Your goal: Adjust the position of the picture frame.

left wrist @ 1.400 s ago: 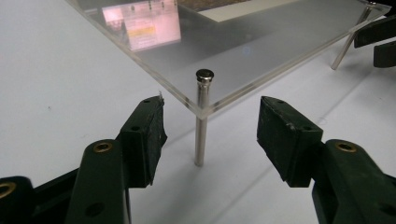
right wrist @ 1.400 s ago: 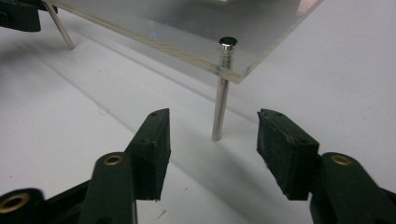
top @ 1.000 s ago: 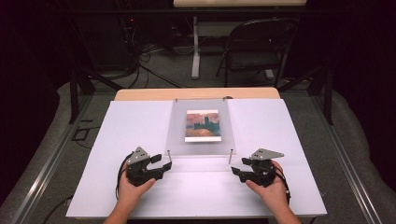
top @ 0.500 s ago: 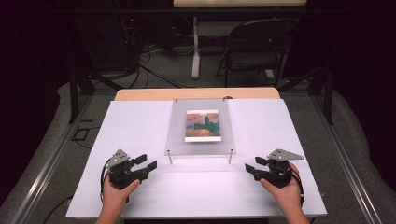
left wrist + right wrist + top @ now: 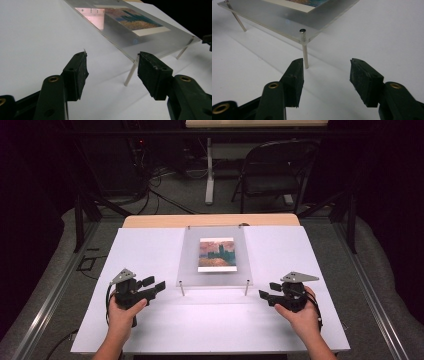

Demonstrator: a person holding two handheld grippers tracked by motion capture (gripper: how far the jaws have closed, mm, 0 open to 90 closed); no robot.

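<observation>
Held both grippers, left (image 5: 154, 286) and right (image 5: 267, 290), with jaws open and empty. Kept them well apart, either side of the clear frame (image 5: 215, 277) standing on pins on the bench (image 5: 150, 250). Had just been closing the right jaws a little.

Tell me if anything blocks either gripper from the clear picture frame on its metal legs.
Nothing visible does. Bare white table lies between the left gripper and the picture frame, and between the right gripper and it. Both sets of fingers are open and empty.
</observation>
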